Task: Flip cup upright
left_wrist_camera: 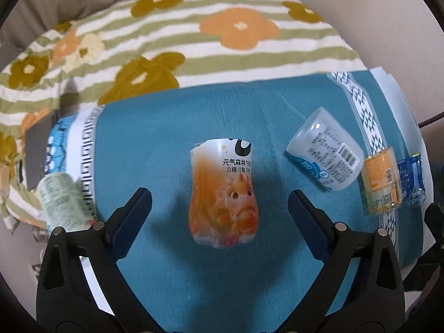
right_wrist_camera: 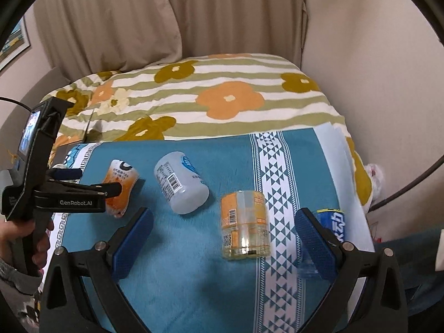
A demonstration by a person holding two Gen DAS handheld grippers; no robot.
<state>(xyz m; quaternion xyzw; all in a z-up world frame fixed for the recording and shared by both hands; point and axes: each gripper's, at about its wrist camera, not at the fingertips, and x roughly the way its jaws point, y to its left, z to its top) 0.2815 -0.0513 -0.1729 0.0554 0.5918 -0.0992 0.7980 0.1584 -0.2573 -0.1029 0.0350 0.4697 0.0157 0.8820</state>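
Orange cup: you have it dead centre in the left wrist view, lying on its side on the teal cloth, one end toward 12 o'clock; which end is the mouth you cannot tell.
Left gripper: your jaws are spread wide, one on each side of the orange cup, touching nothing.
Cups counted: five. The orange one, a frosted white cup at 2 o'clock from it, an amber-labelled clear cup at 3 o'clock, a blue-labelled cup just beyond that, and a green-printed cup at 9 o'clock at the cloth's edge.
Right gripper: your jaws are spread, bracketing the amber-labelled clear cup without contact; the blue-labelled cup sits partly hidden behind your right finger.
In the way: nothing between your left jaws and the orange cup; the frosted white cup lies near it, apart.
Surroundings: one flowered striped quilt at 12 o'clock beyond the cloth, and beige curtains behind it.
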